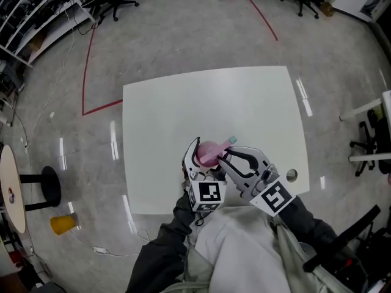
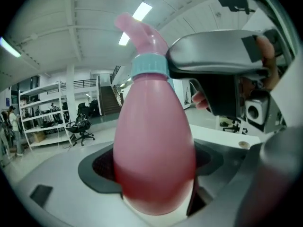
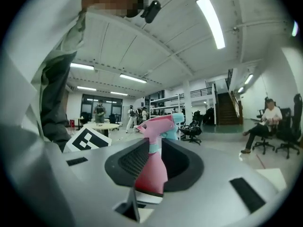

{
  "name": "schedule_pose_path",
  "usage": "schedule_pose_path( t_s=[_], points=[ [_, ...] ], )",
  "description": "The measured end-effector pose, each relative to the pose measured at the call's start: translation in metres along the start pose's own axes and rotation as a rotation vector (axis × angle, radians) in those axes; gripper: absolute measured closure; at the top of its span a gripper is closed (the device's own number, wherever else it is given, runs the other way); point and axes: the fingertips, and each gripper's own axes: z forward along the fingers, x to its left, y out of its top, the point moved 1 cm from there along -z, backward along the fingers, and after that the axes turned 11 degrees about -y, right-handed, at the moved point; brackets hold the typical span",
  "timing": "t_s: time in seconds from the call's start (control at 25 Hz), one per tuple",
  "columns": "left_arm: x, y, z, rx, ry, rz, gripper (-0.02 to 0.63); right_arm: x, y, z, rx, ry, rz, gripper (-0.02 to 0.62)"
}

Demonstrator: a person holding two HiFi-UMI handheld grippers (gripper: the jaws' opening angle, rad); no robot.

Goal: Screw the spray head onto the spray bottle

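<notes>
A pink spray bottle is held up over the near edge of the white table. My left gripper is shut on its wide body. The pink spray head sits on the bottle's neck by its teal collar, with the teal nozzle pointing away to the right. My right gripper reaches in from the right. In the right gripper view its jaws are narrow around the collar of the spray head, and no gap shows at the pads.
A small round object lies near the table's right front corner. On the floor to the left are a yellow cup, a black stool and a round side table. Office chairs stand at the back.
</notes>
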Motion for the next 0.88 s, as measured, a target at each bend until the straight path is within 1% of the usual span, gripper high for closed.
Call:
schedule_pose_path(
  t_s=[0.04, 0.08, 0.16, 0.24, 0.28, 0.32, 0.36, 0.4, 0.48, 0.56, 0.64, 0.72, 0.8, 0.88],
  points=[
    [-0.001, 0.001, -0.003, -0.013, -0.009, -0.012, 0.169, 0.003, 0.003, 0.000, -0.012, 0.006, 0.036, 0.529],
    [-0.001, 0.003, -0.006, -0.028, -0.011, -0.013, 0.169, 0.004, 0.006, -0.001, -0.036, 0.008, 0.068, 0.528],
    [-0.001, 0.011, -0.011, -0.056, -0.001, 0.007, 0.169, 0.007, 0.014, -0.004, -0.087, 0.007, 0.095, 0.533],
    [-0.001, 0.020, -0.017, -0.073, 0.005, 0.025, 0.169, 0.013, 0.018, -0.009, -0.100, -0.009, 0.050, 0.534],
    [-0.001, 0.024, -0.020, -0.078, 0.005, 0.031, 0.169, 0.015, 0.018, -0.012, -0.093, -0.033, 0.014, 0.534],
    [-0.002, 0.027, -0.022, -0.082, 0.003, 0.040, 0.169, 0.015, 0.018, -0.013, -0.085, -0.061, -0.011, 0.549],
    [-0.004, 0.031, -0.025, -0.088, 0.003, 0.051, 0.168, 0.015, 0.018, -0.015, -0.080, -0.082, -0.016, 0.583],
    [-0.005, 0.034, -0.026, -0.099, 0.001, 0.060, 0.169, 0.015, 0.020, -0.016, -0.080, -0.092, -0.003, 0.584],
    [-0.009, 0.040, -0.028, -0.129, -0.022, 0.058, 0.168, 0.014, 0.023, -0.015, -0.081, -0.077, 0.038, 0.584],
    [-0.011, 0.043, -0.026, -0.140, -0.060, 0.035, 0.168, 0.012, 0.025, -0.015, -0.081, -0.039, 0.069, 0.578],
    [-0.012, 0.045, -0.024, -0.130, -0.077, 0.022, 0.167, 0.012, 0.029, -0.016, -0.097, 0.004, 0.093, 0.502],
    [-0.014, 0.048, -0.024, -0.123, -0.097, 0.029, 0.167, 0.019, 0.035, -0.020, -0.115, 0.080, 0.096, 0.377],
    [-0.023, 0.052, -0.026, -0.133, -0.165, 0.059, 0.166, 0.029, 0.040, -0.023, -0.121, 0.139, 0.049, 0.376],
    [-0.037, 0.058, -0.031, -0.159, -0.260, 0.104, 0.166, 0.031, 0.040, -0.022, -0.108, 0.154, 0.008, 0.376]
  ],
)
